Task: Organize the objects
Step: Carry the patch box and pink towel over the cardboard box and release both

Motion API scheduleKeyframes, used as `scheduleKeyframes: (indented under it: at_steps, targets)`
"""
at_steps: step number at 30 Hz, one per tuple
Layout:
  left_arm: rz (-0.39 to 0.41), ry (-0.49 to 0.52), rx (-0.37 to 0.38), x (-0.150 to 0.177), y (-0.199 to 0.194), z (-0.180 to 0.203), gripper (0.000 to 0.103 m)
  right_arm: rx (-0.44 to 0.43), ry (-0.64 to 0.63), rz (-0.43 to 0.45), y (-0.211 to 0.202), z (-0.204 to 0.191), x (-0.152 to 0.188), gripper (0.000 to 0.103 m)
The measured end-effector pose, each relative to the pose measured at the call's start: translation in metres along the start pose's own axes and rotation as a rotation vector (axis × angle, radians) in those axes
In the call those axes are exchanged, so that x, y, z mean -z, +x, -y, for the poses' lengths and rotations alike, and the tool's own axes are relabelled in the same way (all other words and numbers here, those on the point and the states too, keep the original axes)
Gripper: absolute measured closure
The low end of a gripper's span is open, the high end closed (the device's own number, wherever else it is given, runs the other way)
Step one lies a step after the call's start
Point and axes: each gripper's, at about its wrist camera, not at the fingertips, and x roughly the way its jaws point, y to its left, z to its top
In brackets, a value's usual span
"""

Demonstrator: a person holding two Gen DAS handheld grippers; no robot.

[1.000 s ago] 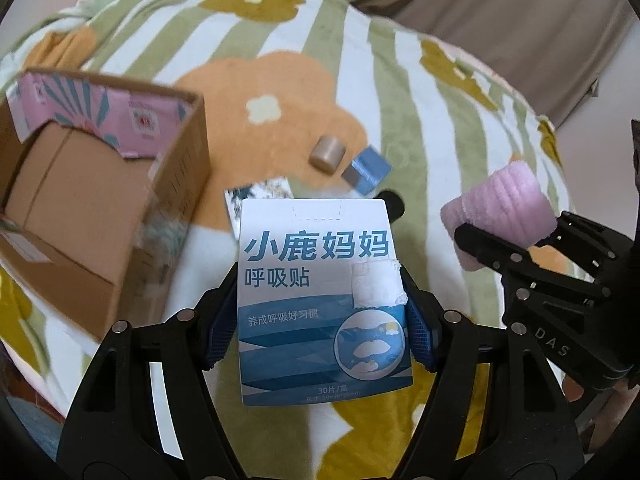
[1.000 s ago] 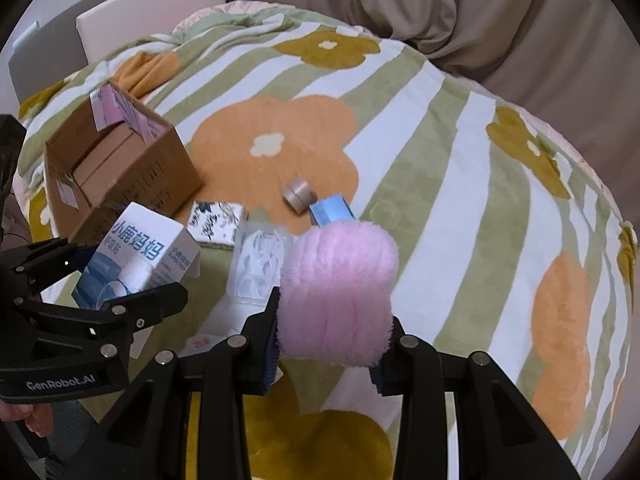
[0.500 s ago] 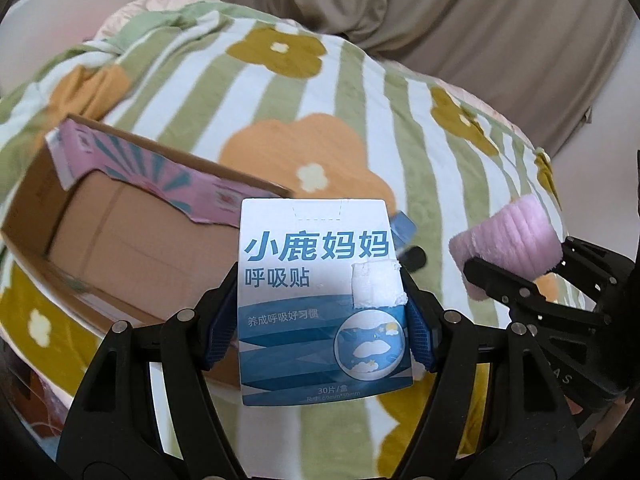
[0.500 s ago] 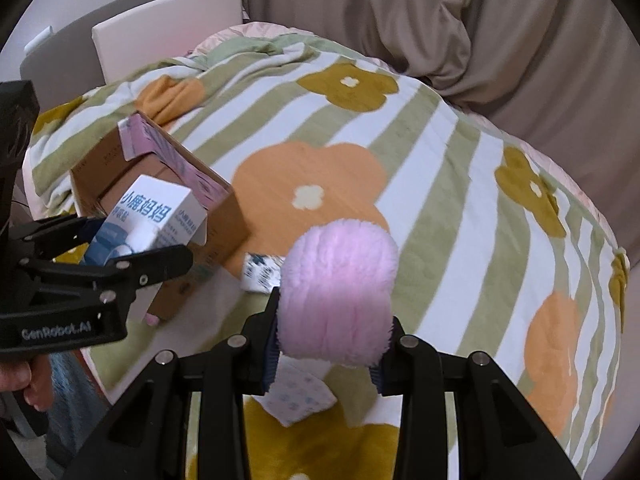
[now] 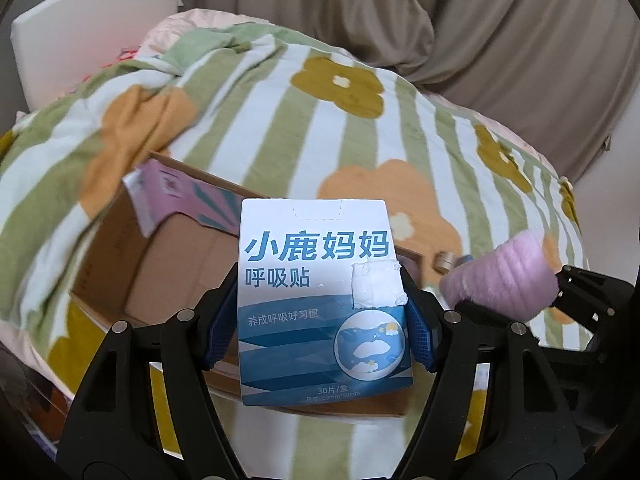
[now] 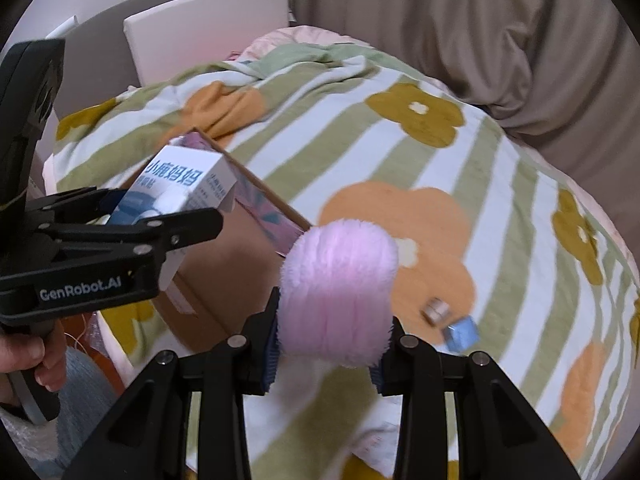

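Pink plush in right gripper

Bed under striped floral blanket; white headboard panel at left, taupe curtain behind.

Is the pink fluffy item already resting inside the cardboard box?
No, the pink fluffy item is clamped in the right tool, outside the cardboard box.

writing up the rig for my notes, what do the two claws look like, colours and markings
Both claws are matte black plastic linkages with silver rivets and blue textured pads. The left claw, seen from the right wrist camera, carries white "GenRobot.AI" lettering on its body. The right claw looks the same. No cables show.
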Motion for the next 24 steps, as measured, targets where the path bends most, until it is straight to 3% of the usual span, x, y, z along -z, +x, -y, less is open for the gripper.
scheduleKeyframes:
  at_steps: [10, 24]
  targets:
    - [-0.034, 0.017, -0.021, -0.012, 0.015, -0.059, 0.036, -0.047, -0.023, -0.055, 0.05, -0.046, -0.03, 0.07]
    - [-0.1, -0.002, -0.027, -0.002, 0.054, -0.104, 0.035, -0.076, -0.013, -0.132, 0.098, -0.062, -0.042, 0.07]
